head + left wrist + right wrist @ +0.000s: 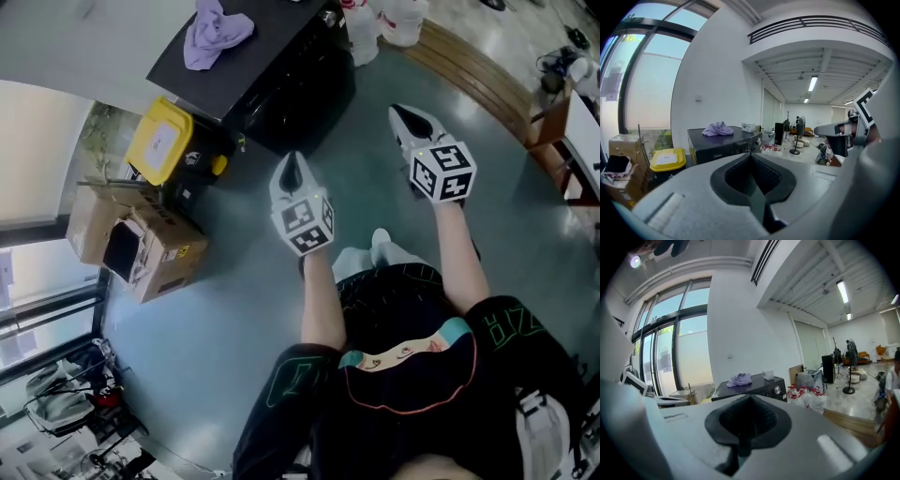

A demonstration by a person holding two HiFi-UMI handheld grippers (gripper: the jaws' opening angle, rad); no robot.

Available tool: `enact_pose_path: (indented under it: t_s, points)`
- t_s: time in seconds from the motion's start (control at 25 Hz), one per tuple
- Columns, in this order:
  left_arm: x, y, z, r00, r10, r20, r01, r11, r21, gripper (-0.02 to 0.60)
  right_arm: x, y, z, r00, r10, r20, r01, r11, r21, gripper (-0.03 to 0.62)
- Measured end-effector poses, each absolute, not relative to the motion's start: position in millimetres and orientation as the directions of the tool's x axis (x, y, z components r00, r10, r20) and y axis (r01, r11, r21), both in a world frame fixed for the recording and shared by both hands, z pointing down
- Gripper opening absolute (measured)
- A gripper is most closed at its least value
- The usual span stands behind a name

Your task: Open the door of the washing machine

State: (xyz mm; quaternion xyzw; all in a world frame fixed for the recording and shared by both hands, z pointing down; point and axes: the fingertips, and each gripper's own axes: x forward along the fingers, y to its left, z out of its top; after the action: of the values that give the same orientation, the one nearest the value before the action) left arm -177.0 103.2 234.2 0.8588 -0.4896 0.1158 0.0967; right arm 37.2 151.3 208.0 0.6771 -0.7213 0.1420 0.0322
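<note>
Head view, from the left: an open cardboard box (pixel 141 239) holds something dark; a yellow-lidded bin (pixel 159 141) sits shut. The black washing machine (pixel 281 84) has a purple cloth (pixel 217 33) on top. Well short of it, the left gripper (pixel 294 164) and right gripper (pixel 410 116) are closed on nothing. Only the gripper views show its control panel (pixel 771 391); they hide the door.

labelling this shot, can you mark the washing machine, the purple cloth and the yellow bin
washing machine (pixel 267 42): head view, bare part of its dark top.
purple cloth (pixel 217 33): head view, middle of the crumpled heap.
yellow bin (pixel 159 141): head view, middle of its lid.
</note>
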Motion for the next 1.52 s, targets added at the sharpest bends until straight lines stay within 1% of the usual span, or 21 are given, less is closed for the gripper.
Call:
enact_pose_path:
  t_s: [0.24,0.56,0.76,0.88,1.12,1.44,1.52]
  points:
    - [-169,53,241,0.461,-0.837,0.294,-0.883,-0.464,0.062,0.011,38,90,208,-0.152,-0.956,0.249,-0.983,0.119,-0.139,0.003]
    - [-170,-37,299,0.433,-0.821,0.373,-0.895,-0.44,0.071,0.011,36,-13,248,-0.208,-0.926,0.314,-0.976,0.173,-0.134,0.003]
    - [-151,-88,345,0.44,-0.782,0.442,-0.894,-0.43,0.127,0.011,38,-78,282,-0.233,-0.878,0.417,-0.973,0.208,-0.104,0.003]
    - [-149,-102,377,0.436,-0.756,0.488,-0.896,-0.413,0.162,0.011,31,-101,315,-0.251,-0.831,0.496,-0.967,0.234,-0.098,0.003]
    - [-163,-121,431,0.398,-0.729,0.558,-0.917,-0.344,0.204,0.011,12,-135,361,-0.301,-0.745,0.595,-0.946,0.314,-0.085,0.003]
    - [-174,-119,498,0.344,-0.657,0.671,-0.93,-0.34,0.144,0.012,4,-165,395,-0.318,-0.66,0.681,-0.897,0.442,0.011,0.003]
    - [-176,-115,509,0.312,-0.635,0.707,-0.937,-0.327,0.12,0.014,4,-169,402,-0.331,-0.634,0.699,-0.873,0.487,0.028,0.003]
